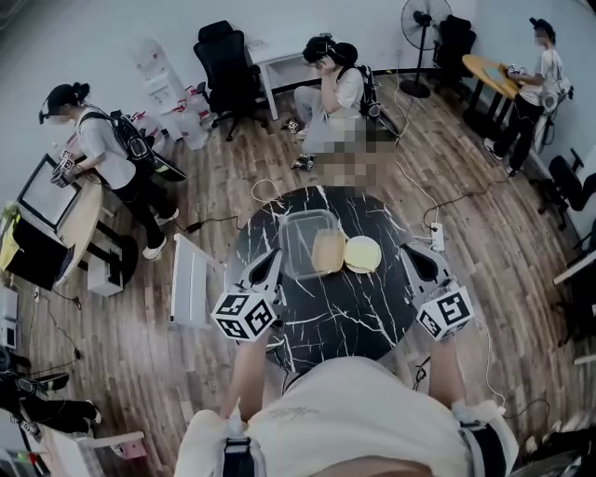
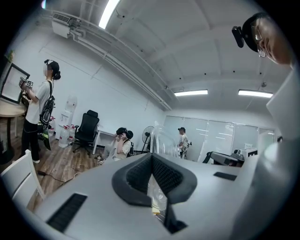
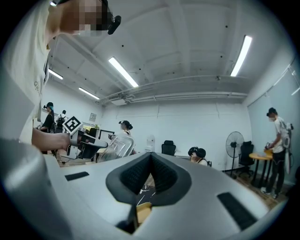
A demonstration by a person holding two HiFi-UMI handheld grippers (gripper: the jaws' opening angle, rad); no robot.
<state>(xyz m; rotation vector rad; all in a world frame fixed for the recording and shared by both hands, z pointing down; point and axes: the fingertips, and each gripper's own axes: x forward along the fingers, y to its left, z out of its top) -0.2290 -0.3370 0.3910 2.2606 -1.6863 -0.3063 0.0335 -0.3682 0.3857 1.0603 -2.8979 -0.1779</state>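
Head view: left gripper (image 1: pixel 272 265) at the left rim of the clear plastic container (image 1: pixel 307 215) on the marble table (image 1: pixel 345 321). Tan slab (image 1: pixel 328 252) inside, round disc (image 1: pixel 362 253) just outside; looks half done. Right gripper (image 1: pixel 417 261) stands apart.
Left gripper view: jaws clamped on the container wall.
Right gripper view: jaws together, empty.

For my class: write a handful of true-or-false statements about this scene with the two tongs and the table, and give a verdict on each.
1. The left tongs grip the clear container. True.
2. The table is plain white wood. False: it is round, black and marble-patterned.
3. The right tongs touch the round yellow disc. False: they hang apart from it, off to its right.
4. A standing fan is at the far wall. True.
5. The round yellow disc lies on the floor. False: it lies on the table, beside the clear container.
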